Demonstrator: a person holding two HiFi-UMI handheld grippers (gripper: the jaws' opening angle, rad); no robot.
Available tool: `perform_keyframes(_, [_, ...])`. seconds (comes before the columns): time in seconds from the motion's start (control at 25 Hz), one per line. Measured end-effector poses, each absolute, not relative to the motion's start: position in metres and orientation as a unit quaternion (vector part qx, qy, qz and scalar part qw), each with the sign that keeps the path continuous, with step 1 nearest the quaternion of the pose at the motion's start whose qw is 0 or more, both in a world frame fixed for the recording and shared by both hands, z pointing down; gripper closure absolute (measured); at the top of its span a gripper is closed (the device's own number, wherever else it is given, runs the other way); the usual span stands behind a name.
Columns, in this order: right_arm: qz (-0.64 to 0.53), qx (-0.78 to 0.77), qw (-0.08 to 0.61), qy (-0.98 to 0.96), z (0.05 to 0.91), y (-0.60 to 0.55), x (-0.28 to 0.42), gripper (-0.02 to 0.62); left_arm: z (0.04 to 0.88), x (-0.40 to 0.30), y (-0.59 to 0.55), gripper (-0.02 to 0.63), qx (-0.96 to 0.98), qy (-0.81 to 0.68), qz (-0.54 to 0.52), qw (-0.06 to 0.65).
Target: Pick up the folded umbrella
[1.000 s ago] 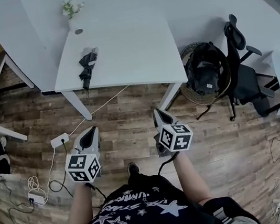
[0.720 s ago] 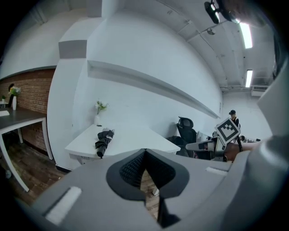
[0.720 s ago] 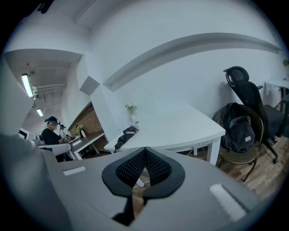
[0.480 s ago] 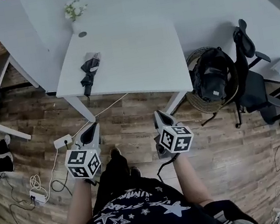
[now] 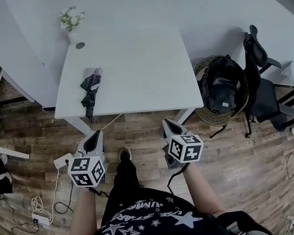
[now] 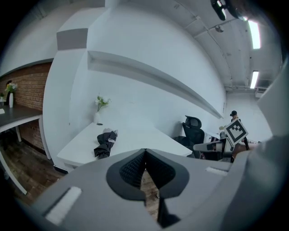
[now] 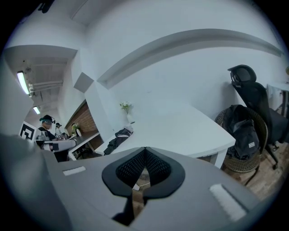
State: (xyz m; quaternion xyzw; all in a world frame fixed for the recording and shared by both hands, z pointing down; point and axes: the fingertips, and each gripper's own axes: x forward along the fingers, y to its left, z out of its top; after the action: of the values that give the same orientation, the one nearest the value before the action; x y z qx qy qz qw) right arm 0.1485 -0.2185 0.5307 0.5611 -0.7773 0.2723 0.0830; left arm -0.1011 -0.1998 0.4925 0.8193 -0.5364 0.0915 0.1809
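The folded black umbrella (image 5: 89, 90) lies on the left part of the white table (image 5: 146, 80), near its front edge. It also shows in the left gripper view as a dark bundle (image 6: 105, 143) and in the right gripper view (image 7: 118, 139). My left gripper (image 5: 95, 135) hangs over the wooden floor just short of the table's front edge, below the umbrella, shut and empty. My right gripper (image 5: 165, 122) is level with it further right, also shut with nothing in it. Both point at the table, and their tips meet (image 6: 145, 153) (image 7: 145, 151).
A small vase of flowers (image 5: 71, 22) stands at the table's far left corner. A black backpack in a round basket (image 5: 221, 88) and an office chair (image 5: 260, 78) stand right of the table. A power strip (image 5: 62, 160) and cables lie on the floor at left.
The person has stepped toward the table, so both grippers have come closer to its front edge. The umbrella has not moved, and both grippers stay shut.
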Motion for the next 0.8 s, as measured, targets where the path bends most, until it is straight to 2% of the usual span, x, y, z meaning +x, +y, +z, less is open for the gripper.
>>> perform_keyframes(0.52, [0.28,0.552,0.091,-0.78,0.532,-0.356,0.103,0.578,0.52,-0.139,-0.33,0.595,0.799,-0.541,0.129,0.229])
perform_keyframes(0.68, [0.289,0.552,0.1,-0.776,0.539,-0.38,0.095,0.578,0.541,-0.143,-0.355,0.476,0.796,-0.52,0.158,0.266])
perform_keyframes(0.8, [0.296,0.556,0.101,-0.77,0.543,-0.395,0.094,0.578,0.558,-0.143,-0.371,0.338,0.791,-0.507,0.178,0.292])
